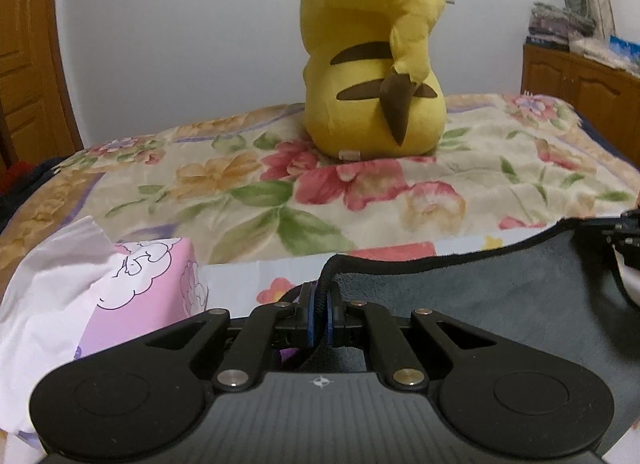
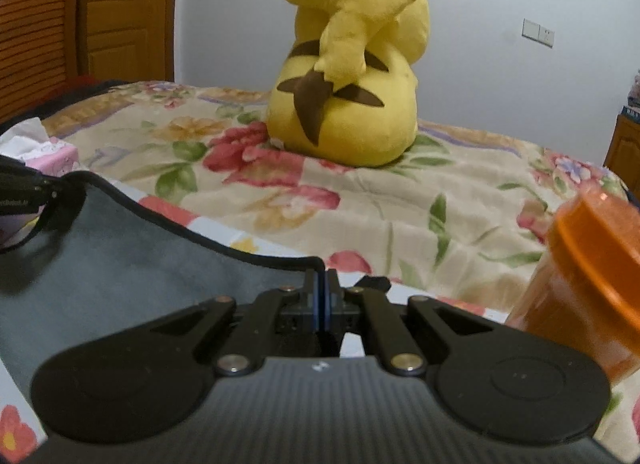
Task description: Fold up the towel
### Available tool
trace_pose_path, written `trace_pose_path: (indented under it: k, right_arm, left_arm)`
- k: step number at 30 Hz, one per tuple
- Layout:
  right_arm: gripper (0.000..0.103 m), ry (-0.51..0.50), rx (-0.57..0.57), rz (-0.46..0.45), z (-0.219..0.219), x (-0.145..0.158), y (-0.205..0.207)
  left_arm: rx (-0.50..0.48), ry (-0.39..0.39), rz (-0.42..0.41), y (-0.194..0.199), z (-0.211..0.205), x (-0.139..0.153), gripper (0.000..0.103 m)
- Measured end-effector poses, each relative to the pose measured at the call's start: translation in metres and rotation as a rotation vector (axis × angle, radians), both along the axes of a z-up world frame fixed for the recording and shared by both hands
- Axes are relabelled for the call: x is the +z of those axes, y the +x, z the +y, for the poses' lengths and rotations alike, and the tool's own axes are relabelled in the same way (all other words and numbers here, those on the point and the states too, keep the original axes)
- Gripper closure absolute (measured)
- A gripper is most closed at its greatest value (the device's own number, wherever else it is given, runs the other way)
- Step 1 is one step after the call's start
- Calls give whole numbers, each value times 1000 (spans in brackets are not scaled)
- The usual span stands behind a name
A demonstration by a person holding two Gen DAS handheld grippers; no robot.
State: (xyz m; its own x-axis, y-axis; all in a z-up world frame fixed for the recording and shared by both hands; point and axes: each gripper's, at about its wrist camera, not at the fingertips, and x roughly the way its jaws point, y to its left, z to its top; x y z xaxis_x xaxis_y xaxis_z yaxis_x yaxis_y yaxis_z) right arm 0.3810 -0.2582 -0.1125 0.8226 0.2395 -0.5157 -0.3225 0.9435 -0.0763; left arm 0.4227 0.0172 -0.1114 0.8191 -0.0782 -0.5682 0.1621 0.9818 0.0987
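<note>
Your left gripper [image 1: 321, 306] has its jaws pressed together on the dark-hemmed edge of the grey towel [image 1: 480, 296], at the towel's left corner; the hem rises in a small loop just above the blue pads [image 1: 309, 306]. From there the towel spreads out to the right, its black hem running toward your other tool, which shows at the right margin of the left wrist view.

Your right gripper [image 2: 322, 304] is likewise clamped on the towel [image 2: 120, 256], at its right corner, with the hem caught between the blue pads. In this view the grey cloth stretches away to the left, and the hem curves up toward your left tool at the left margin. So the towel hangs between your two tools, held by one long edge, over the near side of the bed (whether its lower part rests on anything you cannot tell from here).

Beyond the towel lies a floral bedspread [image 1: 248, 188], and on it sits a yellow plush toy [image 1: 372, 64] with its back to you. A pink tissue box [image 1: 148, 288] stands just to the left of your left gripper, a white tissue sticking up from it. An orange lidded jar [image 2: 592, 280] stands close to the right of your right gripper.
</note>
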Motion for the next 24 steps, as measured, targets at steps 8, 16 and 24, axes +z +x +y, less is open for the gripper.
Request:
trace_pose_path:
  k: [8,16,24]
  right_arm:
    - [98,-5,-11,9,2,-4,2]
    - [55,5,-24,21,0,5,-9]
    - [48,41,-21,56,-1,19,-38]
  left_arm:
    - [2,12,23,1,2,-3,64]
    - [-22,5,42,-16,-2,8,43]
    - [-28,16,47,-47,-8,24,30]
